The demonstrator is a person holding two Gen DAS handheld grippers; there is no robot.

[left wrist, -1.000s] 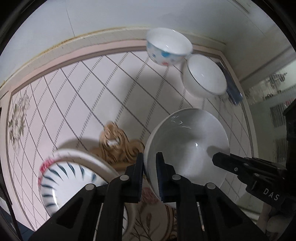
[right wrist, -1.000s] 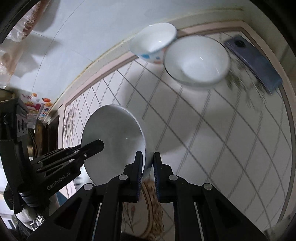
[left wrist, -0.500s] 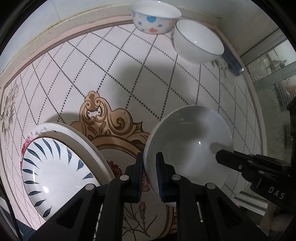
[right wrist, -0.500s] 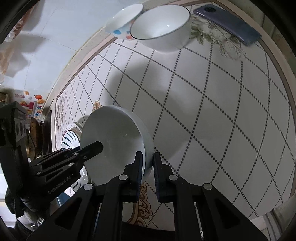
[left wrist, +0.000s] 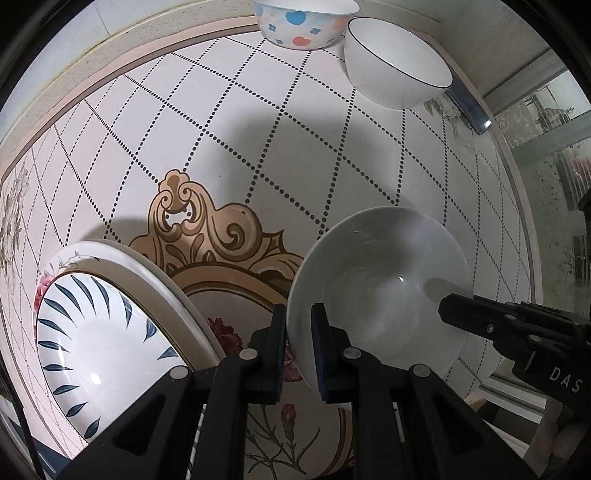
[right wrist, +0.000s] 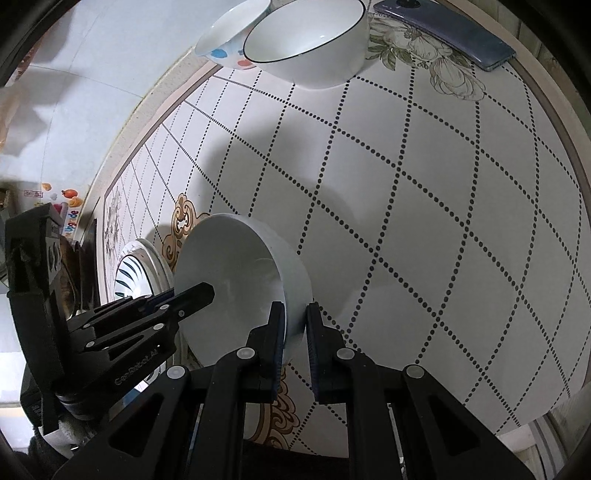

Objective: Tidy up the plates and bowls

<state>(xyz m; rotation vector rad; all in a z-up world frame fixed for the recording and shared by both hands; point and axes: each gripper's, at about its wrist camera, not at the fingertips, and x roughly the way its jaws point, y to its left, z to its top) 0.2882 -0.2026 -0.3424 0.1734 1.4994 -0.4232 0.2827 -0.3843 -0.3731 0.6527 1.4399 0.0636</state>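
Note:
A plain white bowl point(left wrist: 380, 291) point(right wrist: 236, 273) hangs tilted low over the patterned table point(left wrist: 221, 110). My left gripper point(left wrist: 298, 332) is shut on its left rim. My right gripper point(right wrist: 295, 325) is shut on the opposite rim and shows in the left wrist view as a black finger point(left wrist: 454, 310) at the bowl's right. Left of the bowl, a blue-leaf plate point(left wrist: 92, 332) point(right wrist: 129, 269) lies on a larger floral plate point(left wrist: 147, 266). I cannot tell whether the bowl touches the table.
At the table's far edge stand a spotted bowl point(left wrist: 299, 26) point(right wrist: 225, 40) and a white bowl with a dark rim point(left wrist: 391, 70) point(right wrist: 310, 48), side by side. A phone point(right wrist: 447, 33) point(left wrist: 469, 107) lies beyond them. A white wall borders the far side.
Both grippers have come down toward the table with the white bowl held between them. The far bowls have slid toward the top of both views. Both grips are unchanged.

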